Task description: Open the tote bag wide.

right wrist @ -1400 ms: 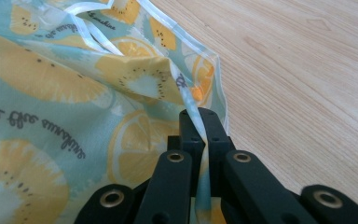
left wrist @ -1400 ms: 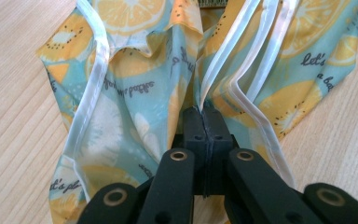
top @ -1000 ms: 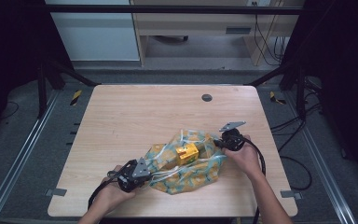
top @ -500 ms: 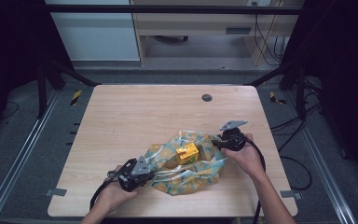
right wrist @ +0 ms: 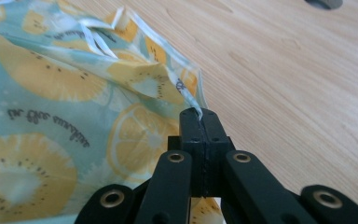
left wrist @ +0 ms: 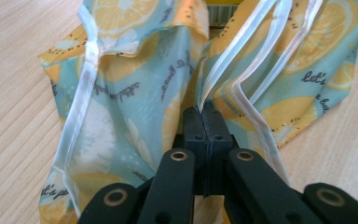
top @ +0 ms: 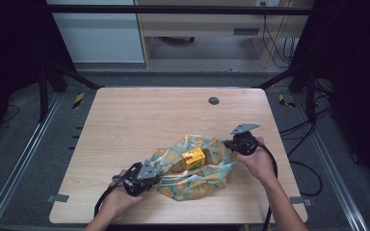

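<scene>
Crinkled lemon-print plastic bag (top: 197, 168), glossy clear seams; boxy yellow carton (top: 193, 158) inside.

One lemon-print bag (top: 197, 168), one yellow box (top: 193, 158), two hand-held grippers.

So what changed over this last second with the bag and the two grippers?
The right gripper has just been closing: it briefly loosened and is pinched again on the rim of the bag, the edge between its jaws. The left gripper stayed shut on the bag's clear strip and barely moved. The bag shifted only slightly; the yellow box sits inside as before on the table.
</scene>
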The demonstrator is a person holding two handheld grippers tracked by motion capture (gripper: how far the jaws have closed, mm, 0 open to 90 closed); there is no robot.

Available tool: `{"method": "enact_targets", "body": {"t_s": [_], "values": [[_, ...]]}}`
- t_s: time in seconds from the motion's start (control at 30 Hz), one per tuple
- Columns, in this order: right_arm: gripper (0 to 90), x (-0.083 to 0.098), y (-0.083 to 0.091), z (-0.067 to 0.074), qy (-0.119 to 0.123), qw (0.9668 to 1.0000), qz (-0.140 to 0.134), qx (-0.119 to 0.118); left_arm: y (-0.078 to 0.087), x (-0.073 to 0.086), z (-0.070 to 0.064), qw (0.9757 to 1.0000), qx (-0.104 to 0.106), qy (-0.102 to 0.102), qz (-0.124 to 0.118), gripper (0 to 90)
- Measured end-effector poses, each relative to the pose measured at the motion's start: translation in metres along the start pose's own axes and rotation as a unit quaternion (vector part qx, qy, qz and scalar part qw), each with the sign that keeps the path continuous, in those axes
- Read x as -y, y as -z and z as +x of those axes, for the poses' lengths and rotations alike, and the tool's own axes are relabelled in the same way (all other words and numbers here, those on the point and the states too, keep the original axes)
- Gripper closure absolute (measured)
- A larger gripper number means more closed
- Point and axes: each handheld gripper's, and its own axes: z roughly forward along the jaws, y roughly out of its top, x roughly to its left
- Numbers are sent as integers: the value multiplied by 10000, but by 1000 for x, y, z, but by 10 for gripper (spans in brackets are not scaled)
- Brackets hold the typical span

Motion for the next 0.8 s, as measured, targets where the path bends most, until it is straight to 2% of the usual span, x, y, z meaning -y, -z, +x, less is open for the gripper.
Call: {"method": "enact_targets", "body": {"t_s": [0.03,0.23,0.37,0.6,0.8], "values": [[900,2,-3,-1,-49,10000,46,16,0,0,1,10000,-39,-29,46,900],[900,12,-13,-10,-283,9994,220,5,-4,2,5,9999,-55,87,22,900],[900,20,-17,-11,-363,9988,337,-3,-4,3,4,9999,-43,20,90,900],[900,26,-18,-11,-410,9984,398,-16,-5,4,3,9999,-36,39,89,900],[900,28,-19,-9,-428,9982,429,-35,-4,5,1,9999,-61,-32,147,900]]}}
